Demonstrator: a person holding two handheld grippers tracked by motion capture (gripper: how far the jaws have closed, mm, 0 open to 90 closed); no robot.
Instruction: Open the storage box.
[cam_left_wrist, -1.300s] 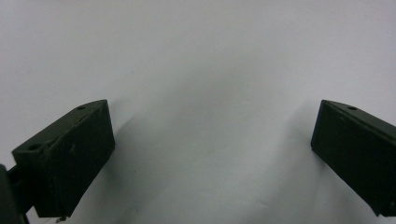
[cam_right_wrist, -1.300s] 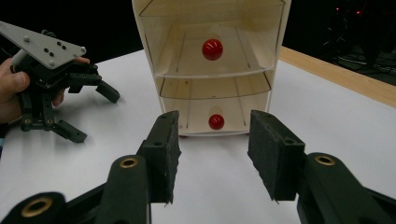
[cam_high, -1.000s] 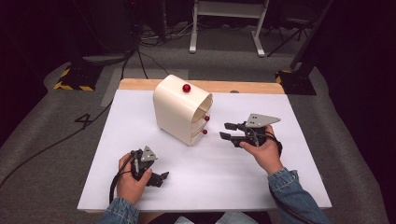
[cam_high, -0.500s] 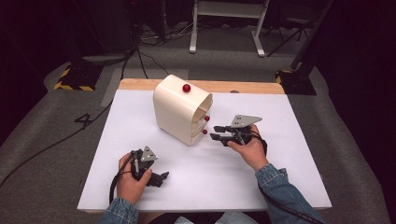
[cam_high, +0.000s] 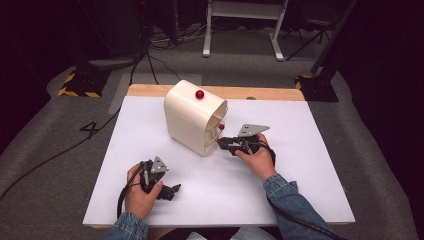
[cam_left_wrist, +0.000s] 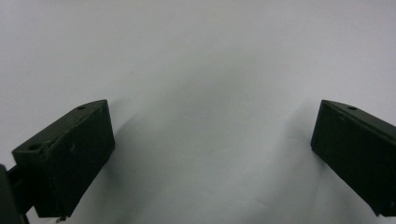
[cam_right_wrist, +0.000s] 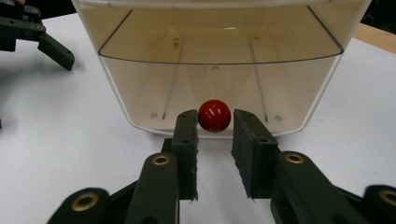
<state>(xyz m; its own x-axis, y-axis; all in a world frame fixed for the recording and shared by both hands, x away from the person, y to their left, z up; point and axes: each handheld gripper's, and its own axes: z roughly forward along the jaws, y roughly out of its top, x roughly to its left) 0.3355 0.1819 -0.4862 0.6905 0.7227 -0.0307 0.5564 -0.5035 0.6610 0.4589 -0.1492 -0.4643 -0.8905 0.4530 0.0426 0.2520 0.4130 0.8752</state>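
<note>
Now the right gripper (cam_high: 223, 143) has moved in toward 9 o'clock, jaws narrowly parted around the drawer's red knob (cam_right_wrist: 214, 115) on the cream box (cam_high: 192, 116); the left gripper (cam_high: 172, 190) rests spread on the surface (cam_high: 300, 150).

The cream box (cam_right_wrist: 219, 70) is cut off by the right gripper view's top edge.

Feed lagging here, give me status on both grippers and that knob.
Right gripper open, fingers flanking lower red knob. Left gripper open over table. Nothing blocking.
</note>
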